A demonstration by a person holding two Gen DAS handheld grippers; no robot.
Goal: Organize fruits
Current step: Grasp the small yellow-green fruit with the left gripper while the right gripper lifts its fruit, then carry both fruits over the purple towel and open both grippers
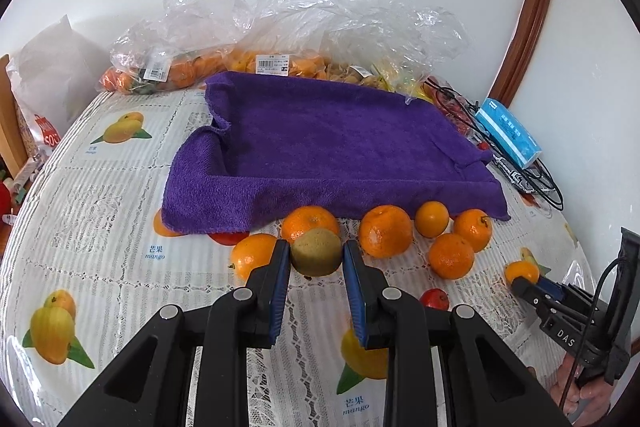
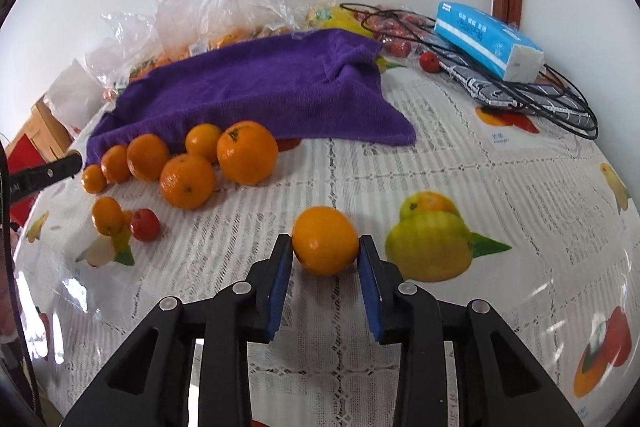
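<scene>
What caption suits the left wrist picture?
Left gripper closed on a greenish-brown fruit among oranges before a purple towel.

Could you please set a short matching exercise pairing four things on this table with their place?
Things:
1. kiwi
2. small orange
3. purple towel
4. tissue pack

Places:
A. on the black cables
B. between the right gripper jaws
C. behind the row of oranges
D. between the left gripper jaws

Pairs: 1-D, 2-B, 3-C, 4-A
</scene>
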